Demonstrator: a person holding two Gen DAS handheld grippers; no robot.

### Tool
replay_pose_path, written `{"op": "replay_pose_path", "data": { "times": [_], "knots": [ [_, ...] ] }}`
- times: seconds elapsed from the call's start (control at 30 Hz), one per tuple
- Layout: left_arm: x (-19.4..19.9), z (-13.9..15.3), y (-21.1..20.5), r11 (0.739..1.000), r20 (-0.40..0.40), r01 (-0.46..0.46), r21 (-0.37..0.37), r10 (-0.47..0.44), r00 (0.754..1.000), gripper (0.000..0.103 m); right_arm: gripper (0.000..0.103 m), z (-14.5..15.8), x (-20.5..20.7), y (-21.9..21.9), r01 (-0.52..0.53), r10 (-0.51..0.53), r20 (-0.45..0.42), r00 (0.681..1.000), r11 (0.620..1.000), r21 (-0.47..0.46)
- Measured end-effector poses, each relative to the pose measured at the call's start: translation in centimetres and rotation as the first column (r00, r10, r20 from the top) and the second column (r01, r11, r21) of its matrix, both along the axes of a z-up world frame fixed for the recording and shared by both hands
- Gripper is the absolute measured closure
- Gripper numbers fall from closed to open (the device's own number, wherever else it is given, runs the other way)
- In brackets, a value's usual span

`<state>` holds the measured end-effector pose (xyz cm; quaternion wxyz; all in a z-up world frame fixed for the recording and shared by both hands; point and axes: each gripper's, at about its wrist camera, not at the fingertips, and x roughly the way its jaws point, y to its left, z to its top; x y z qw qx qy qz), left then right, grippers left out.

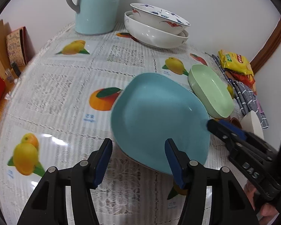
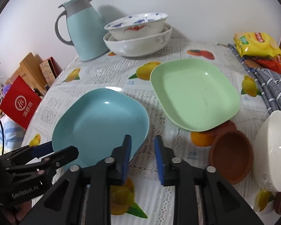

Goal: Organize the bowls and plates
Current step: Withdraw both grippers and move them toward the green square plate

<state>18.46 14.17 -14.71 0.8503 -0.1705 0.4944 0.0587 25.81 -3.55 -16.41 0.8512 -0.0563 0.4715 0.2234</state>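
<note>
A square blue plate (image 1: 159,116) (image 2: 101,123) lies on the fruit-print tablecloth between both grippers. My left gripper (image 1: 138,161) stands open at the plate's near-left corner, with the rim between its fingers and a wide gap. From the other side, my right gripper (image 2: 142,155) is open too; its left finger overlaps the plate's right edge and no pad presses on it. A square green plate (image 2: 194,93) (image 1: 211,91) sits just to the right. Two patterned white bowls (image 2: 138,35) (image 1: 155,30) are nested at the back.
A pale blue jug (image 2: 84,31) stands at the back left by the wall. A brown bowl (image 2: 232,155) and a tilted white bowl (image 2: 273,150) sit at the right. Snack packets (image 2: 256,45) and a checked cloth (image 2: 271,86) lie along the right edge. A red bag (image 2: 20,103) is off the left edge.
</note>
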Motion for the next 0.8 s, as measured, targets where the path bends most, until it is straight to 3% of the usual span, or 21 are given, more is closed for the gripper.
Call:
{"op": "replay_pose_path", "data": {
  "times": [0.03,0.2,0.33,0.4,0.57,0.63,0.8],
  "knots": [
    [-0.1,0.3,0.0,1.0,0.0,-0.002,0.02,0.002,1.0,0.047,0.057,0.4,-0.2,-0.1,0.004,-0.003,0.018,1.0,1.0,-0.006],
    [-0.7,1.7,-0.6,0.996,0.001,-0.004,0.088,0.004,1.0,0.044,0.04,2.8,-1.6,-1.3,0.059,-0.053,0.126,0.991,0.997,-0.043],
    [-1.3,3.4,-1.8,0.989,0.021,-0.002,0.146,-0.001,1.0,0.034,0.038,4.5,-2.9,-3.1,0.101,-0.099,0.137,0.986,0.995,-0.004],
    [-1.7,4.3,-2.6,0.985,0.044,0.001,0.174,-0.009,0.999,0.034,0.038,5.0,-3.5,-4.2,0.11,-0.111,0.117,0.987,0.994,0.017],
    [-2.8,6.6,-4.5,0.987,0.139,0.058,0.15,-0.079,0.987,0.034,0.037,6.3,-5.3,-6.8,0.155,-0.152,0.133,0.979,0.988,-0.012],
    [-3.3,7.5,-5.4,0.986,0.181,0.059,0.159,-0.088,0.98,0.034,0.025,6.7,-5.8,-7.5,0.17,-0.161,0.139,0.977,0.984,-0.051],
    [-4.0,9.2,-7.4,0.981,0.221,0.077,0.177,-0.115,0.968,0.034,0.015,7.9,-7.2,-9.7,0.235,-0.218,0.168,0.961,0.968,-0.089]
  ]
}}
